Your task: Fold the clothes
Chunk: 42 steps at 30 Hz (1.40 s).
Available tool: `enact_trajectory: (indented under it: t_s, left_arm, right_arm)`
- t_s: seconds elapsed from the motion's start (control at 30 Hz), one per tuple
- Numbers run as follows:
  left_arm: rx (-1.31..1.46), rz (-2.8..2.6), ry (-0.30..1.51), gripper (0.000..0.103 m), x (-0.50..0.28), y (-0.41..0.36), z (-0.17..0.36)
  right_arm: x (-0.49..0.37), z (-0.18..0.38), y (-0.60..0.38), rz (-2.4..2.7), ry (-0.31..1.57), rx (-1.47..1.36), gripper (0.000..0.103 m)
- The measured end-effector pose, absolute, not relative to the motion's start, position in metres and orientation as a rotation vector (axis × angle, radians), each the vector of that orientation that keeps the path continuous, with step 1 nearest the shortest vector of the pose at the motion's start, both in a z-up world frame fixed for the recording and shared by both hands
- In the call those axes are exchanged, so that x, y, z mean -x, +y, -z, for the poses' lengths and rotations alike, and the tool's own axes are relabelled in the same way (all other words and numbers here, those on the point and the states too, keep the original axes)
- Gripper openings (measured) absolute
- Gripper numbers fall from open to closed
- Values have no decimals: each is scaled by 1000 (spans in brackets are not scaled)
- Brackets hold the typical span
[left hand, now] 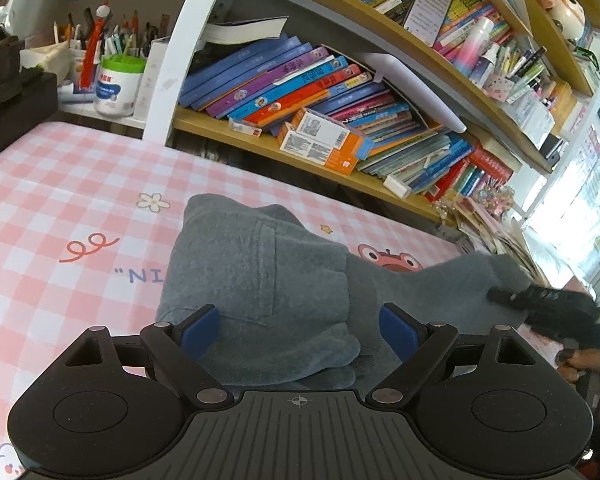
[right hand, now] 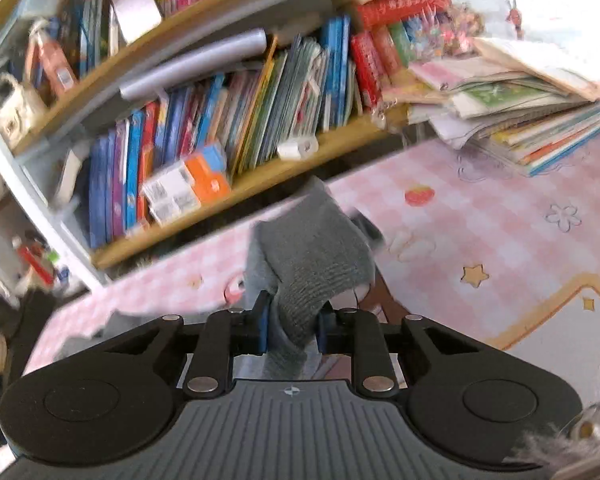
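Grey knitted clothing lies on the desk, which wears a pink-and-white checked cover printed with flowers, stars and a cartoon creature. Taking the garment as the landmark: a bookshelf packed with leaning coloured books stands beyond it, along the desk's far edge, and an orange-and-white box rests on the shelf board just behind it. Further off to its left, a white tub with a green lid sits among cups of pens.

In the left wrist view the left claw hovers over the garment's near edge, its blue-padded fingers spread wide apart and holding nothing. The fabric's bunched, gathered folds lie between them.

At the garment's right end the right claw is clamped on a ribbed portion of the cloth, which is lifted above the desk and drapes forward over the pads. That same claw appears at the right side of the left wrist view, a dark shape touching the raised grey fabric. The right wrist view is blurred.
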State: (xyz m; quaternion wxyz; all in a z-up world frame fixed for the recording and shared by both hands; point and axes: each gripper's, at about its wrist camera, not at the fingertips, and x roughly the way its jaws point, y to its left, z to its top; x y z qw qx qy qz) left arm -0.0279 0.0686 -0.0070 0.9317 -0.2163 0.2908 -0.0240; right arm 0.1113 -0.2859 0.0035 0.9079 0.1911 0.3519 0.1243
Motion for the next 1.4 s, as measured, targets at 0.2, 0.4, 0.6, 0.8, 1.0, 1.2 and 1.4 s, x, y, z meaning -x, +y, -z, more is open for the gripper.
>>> enact_trajectory:
  t_s: [0.2, 0.4, 0.6, 0.8, 1.0, 1.2, 1.4]
  left_arm:
    - [436, 51, 591, 89, 29, 68, 6]
    - [432, 53, 596, 89, 28, 68, 6]
    - [427, 53, 578, 89, 32, 67, 2]
    - [417, 63, 560, 89, 36, 65, -2]
    - [403, 79, 541, 89, 39, 62, -7]
    - [405, 64, 510, 89, 46, 65, -12]
    - [428, 30, 470, 89, 53, 72, -17]
  right_arm:
    - [-131, 38, -312, -115, 917, -628, 43]
    - [-136, 42, -306, -126, 917, -597, 25]
    - [-133, 38, -321, -145, 903, -635, 19]
    - [-122, 24, -347, -88, 863, -663, 19]
    - [-112, -6, -355, -116, 817, -716, 19]
    - [-98, -64, -314, -345, 704, -662, 19]
    - [-86, -108, -247, -568, 640, -495, 19]
